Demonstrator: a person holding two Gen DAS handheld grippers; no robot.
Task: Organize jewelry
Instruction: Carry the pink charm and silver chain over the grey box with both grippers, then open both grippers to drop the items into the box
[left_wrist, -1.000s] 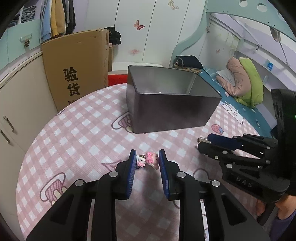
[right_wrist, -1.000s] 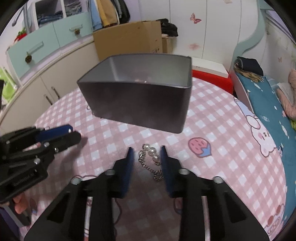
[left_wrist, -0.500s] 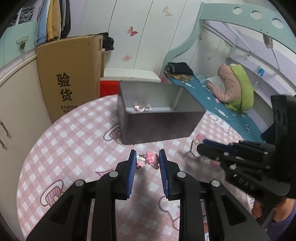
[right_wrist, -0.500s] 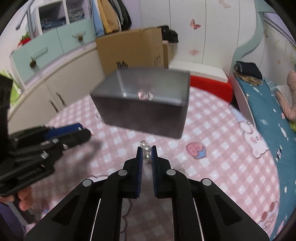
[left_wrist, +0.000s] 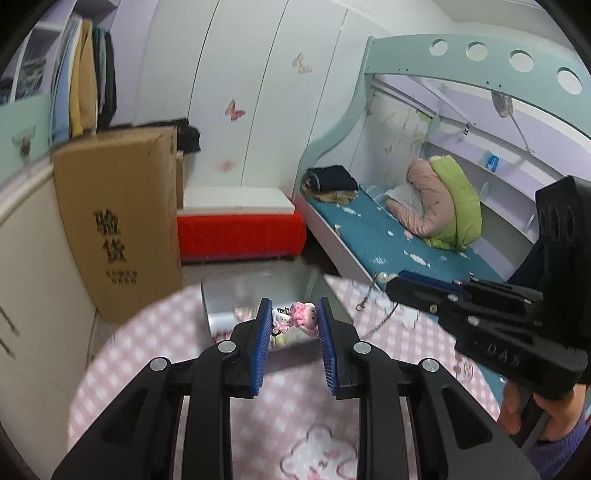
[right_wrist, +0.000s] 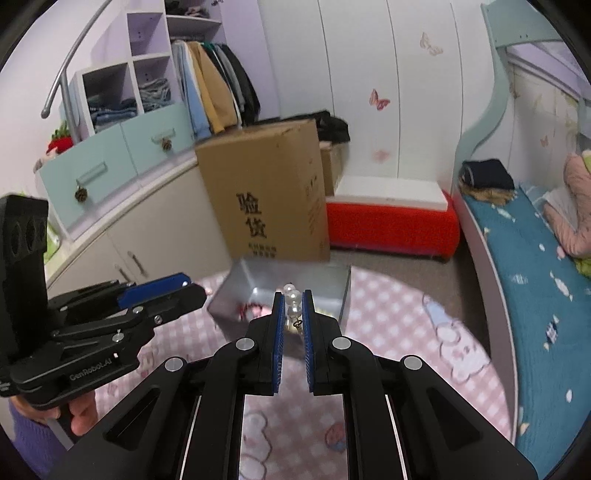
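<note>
Jewelry, two pieces, both lifted clear of the pink checked bench (left_wrist: 147, 387).

Item one: pink cartoon charm (left_wrist: 295, 320), clamped between the pads of the left tongs (left_wrist: 293, 334), above the grey tin (left_wrist: 255, 295).

Item two: pearl chain (right_wrist: 293, 302), pinched by the right tongs (right_wrist: 293, 325), which have just closed onto it; its loose end dangles below the pads in the left view.

Container: grey tin, open-topped, on the bench. Contents blurred; a small pinkish piece seems to lie on its floor.

Risks, judged: the hanging chain may snag the tin's rim or slip from its narrow pinch; the rounded charm could twist out.
</note>
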